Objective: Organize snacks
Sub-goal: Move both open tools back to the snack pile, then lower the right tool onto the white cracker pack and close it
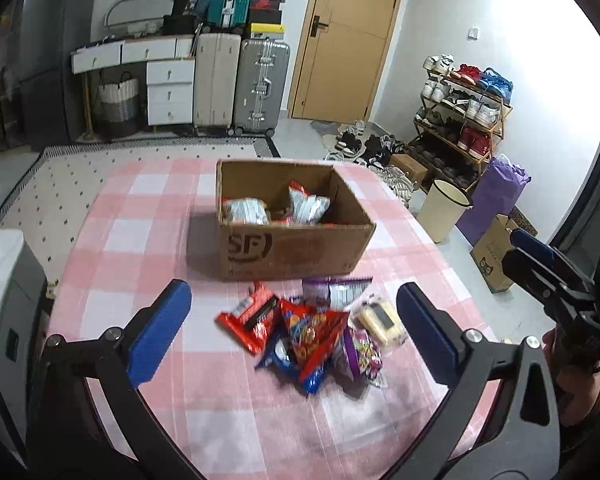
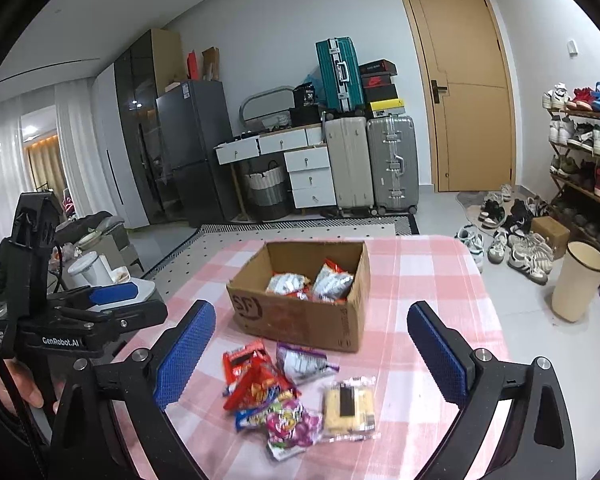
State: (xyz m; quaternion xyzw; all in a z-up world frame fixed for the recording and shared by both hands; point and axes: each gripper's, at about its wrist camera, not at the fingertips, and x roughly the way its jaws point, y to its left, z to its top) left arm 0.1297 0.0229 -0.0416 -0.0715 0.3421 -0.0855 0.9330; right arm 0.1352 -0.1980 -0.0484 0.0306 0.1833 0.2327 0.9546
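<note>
The left claw stands wide, nothing between its blue pads; the right claw is just as wide and also holds nothing. Both hover over the near part of the bench, which wears a pink and white checked cloth.

Just ahead of and below both claws lies a loose heap of snack packets. Seen from the left claw, a red packet sits at the heap's left, a red and blue bag in the middle, a purple and white packet at the far side, a yellow cracker pack at the right, and a purple candy bag at the near right. They overlap or touch one another. From the right claw the cracker pack lies slightly apart, nearest the right finger.

Beyond the heap, further from the claws, stands an open cardboard box. Inside it lie silver packets, resting against each other on the bottom.

To the right of the left claw, the right claw shows at the frame's edge. Beyond the bench stand suitcases, a wooden door and a shoe rack.
</note>
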